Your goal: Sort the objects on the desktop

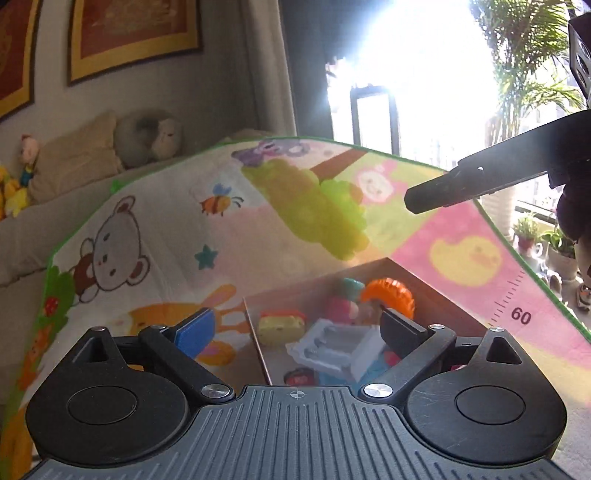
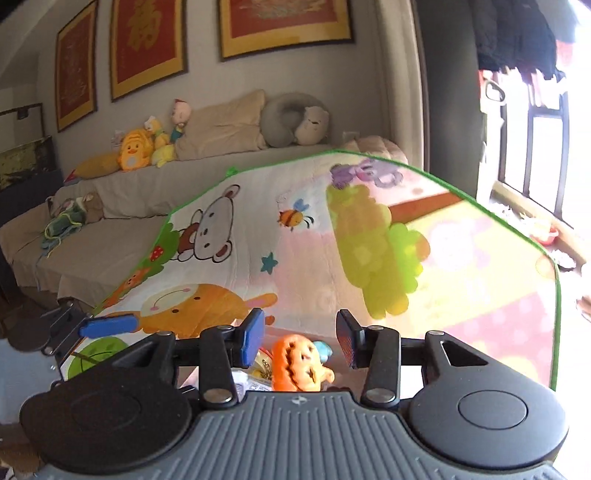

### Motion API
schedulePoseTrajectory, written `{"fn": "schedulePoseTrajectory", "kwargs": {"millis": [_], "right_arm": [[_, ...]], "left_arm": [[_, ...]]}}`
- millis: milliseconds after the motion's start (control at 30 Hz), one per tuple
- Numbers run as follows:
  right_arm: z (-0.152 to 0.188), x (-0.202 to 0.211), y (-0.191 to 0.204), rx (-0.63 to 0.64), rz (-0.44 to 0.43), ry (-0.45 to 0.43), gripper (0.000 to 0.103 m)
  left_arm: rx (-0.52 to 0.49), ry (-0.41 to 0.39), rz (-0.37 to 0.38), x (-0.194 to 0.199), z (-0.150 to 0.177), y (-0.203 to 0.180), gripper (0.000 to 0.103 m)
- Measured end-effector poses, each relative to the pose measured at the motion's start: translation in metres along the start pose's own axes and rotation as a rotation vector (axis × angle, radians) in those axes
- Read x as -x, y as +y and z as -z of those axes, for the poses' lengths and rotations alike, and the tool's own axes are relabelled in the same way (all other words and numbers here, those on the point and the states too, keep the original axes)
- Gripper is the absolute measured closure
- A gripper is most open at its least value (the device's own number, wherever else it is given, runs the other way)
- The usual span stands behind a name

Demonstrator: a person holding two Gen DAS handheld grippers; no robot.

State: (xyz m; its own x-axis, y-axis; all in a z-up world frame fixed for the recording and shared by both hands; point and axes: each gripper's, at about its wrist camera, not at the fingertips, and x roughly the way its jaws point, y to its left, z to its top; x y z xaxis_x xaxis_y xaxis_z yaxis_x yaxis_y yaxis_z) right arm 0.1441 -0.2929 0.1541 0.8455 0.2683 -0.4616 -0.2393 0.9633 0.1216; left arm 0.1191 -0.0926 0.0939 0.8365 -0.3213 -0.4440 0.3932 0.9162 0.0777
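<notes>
Left wrist view: the left claw [image 1: 295,325], spread wide and holding nothing, hangs over the box [image 1: 436,295] of toys. Right wrist view: the right claw [image 2: 301,338], part-open and empty, has the orange pumpkin [image 2: 297,363] just below it, nearer this hand.

One brown cardboard box [image 1: 436,295] at lower centre, one orange ridged plastic pumpkin toy [image 1: 391,295], one yellow cake-shaped toy [image 1: 280,326], one pale grey plastic frame toy [image 1: 332,349], one cartoon-printed play mat [image 1: 258,221], three red-and-gold framed pictures [image 2: 284,26] along the top, one grey neck pillow [image 2: 291,118].
</notes>
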Motion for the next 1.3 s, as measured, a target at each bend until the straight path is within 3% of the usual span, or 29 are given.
{"fn": "schedulePoseTrajectory", "kwargs": {"millis": [67,167,233,400,500,633,733,800,900,967,1033,1167,1300], "right_arm": [[0.017,0.004,-0.01,-0.051,-0.026,0.004,0.057],[0.042,0.018,-0.01,-0.06,-0.006,-0.006,0.044],[0.057,0.028,-0.005,-0.055,0.011,-0.006,0.041],[0.102,0.056,0.027,-0.035,-0.03,0.038,0.016],[0.135,0.062,0.052,-0.013,-0.042,0.085,0.006],[0.174,0.055,0.07,-0.092,-0.093,0.195,0.006],[0.192,0.052,0.082,-0.112,-0.108,0.225,0.006],[0.194,0.059,0.088,-0.088,-0.101,0.206,0.006],[0.182,0.087,0.088,0.014,-0.01,0.072,0.004],[0.168,0.104,0.072,0.038,0.042,0.005,0.0],[0.153,0.11,0.045,0.005,0.087,-0.006,0.0],[0.148,0.094,-0.005,-0.111,0.145,0.09,0.0],[0.168,0.074,-0.005,-0.114,0.131,0.151,0.0]], "left_arm": [[0.036,0.04,0.003,0.011,0.021,0.004,0.001],[0.052,0.101,-0.037,0.024,0.048,0.007,0.0],[0.07,0.145,-0.056,0.032,0.065,0.008,0.0],[0.093,0.242,-0.123,0.043,0.094,0.009,0.0],[0.121,0.257,-0.171,0.048,0.103,0.01,0.0],[0.156,0.257,-0.204,0.053,0.113,0.015,0.0],[0.161,0.257,-0.277,0.053,0.121,0.021,0.0],[0.203,0.275,-0.285,0.054,0.123,0.029,0.0],[0.216,0.275,-0.276,0.058,0.123,0.032,0.0],[0.218,0.281,-0.256,0.057,0.122,0.03,0.0],[0.234,0.281,-0.242,0.055,0.122,0.029,0.0],[0.248,0.29,-0.235,0.051,0.125,0.027,0.0],[0.249,0.295,-0.235,0.052,0.127,0.029,0.0]]}}
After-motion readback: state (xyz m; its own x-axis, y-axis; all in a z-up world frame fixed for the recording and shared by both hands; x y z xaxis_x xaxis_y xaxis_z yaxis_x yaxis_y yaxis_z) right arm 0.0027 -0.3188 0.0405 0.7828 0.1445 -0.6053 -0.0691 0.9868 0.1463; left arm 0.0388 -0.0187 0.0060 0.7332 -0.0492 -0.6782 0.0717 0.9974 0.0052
